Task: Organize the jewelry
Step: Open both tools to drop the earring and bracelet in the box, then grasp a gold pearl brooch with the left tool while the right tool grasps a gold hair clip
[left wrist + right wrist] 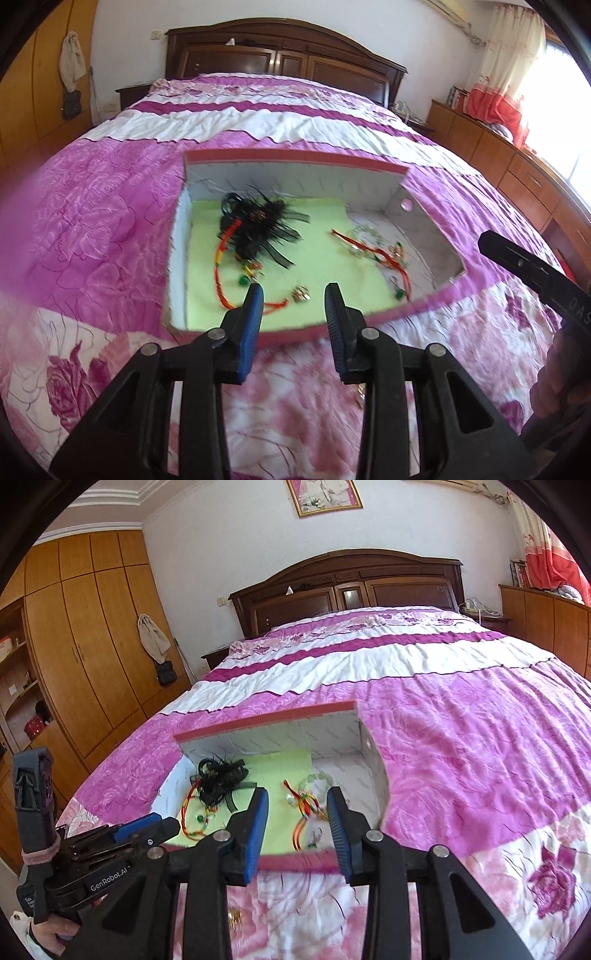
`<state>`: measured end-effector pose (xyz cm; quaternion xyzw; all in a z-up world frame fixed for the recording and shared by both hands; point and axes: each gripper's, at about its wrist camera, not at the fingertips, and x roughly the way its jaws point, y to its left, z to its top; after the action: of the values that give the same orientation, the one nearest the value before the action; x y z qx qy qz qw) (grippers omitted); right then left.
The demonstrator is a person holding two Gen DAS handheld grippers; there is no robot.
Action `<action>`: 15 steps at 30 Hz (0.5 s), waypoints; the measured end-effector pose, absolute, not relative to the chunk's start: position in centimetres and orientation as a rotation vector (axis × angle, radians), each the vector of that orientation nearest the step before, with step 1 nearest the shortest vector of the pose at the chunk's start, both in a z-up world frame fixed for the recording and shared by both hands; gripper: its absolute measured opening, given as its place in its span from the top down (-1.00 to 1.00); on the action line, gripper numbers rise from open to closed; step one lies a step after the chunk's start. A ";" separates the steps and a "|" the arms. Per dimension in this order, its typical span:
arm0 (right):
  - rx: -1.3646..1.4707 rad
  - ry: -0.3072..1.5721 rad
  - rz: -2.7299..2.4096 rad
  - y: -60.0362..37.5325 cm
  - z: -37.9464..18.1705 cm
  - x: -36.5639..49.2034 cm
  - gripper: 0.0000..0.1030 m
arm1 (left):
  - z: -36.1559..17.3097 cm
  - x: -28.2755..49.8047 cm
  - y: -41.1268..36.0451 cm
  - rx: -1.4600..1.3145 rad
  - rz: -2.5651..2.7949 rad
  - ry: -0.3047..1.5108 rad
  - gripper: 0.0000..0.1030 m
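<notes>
Left wrist view: left gripper (294, 295) jaws spread apart, nothing between them, tips poised over the near rim of the pink-edged box (295, 157) on the pink floral bedspread (110, 206). Gold charm (301, 293) lies on the green liner (321, 254) in the gap between the tips. Red cord bracelet (221, 277) at 11 o'clock; black feather hairpiece (258, 225) beyond it; clear bead bracelet (364, 236) at 1 o'clock. Right wrist view: right gripper (297, 797) also spread, empty, above the same rim; red-cord jewelry (306, 805) lies between its tips. Small gold piece (234, 915) on the bedspread at 7 o'clock.
</notes>
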<state>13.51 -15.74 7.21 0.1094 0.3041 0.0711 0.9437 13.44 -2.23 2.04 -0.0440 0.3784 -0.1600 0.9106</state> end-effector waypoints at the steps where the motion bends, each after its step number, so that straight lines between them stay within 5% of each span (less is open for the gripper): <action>1: 0.228 0.624 0.143 -15.9 7.2 13.2 0.30 | 2.0 13.2 -2.4 -0.090 -0.338 0.787 0.48; 15: 0.252 0.707 0.052 -19.2 5.9 8.3 0.24 | 0.4 10.6 -5.1 -0.038 -0.425 0.885 0.47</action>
<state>8.30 -19.22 5.88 0.1231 0.3450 0.0252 0.9301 10.60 -5.10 0.39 -0.0183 0.4250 -0.2041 0.8817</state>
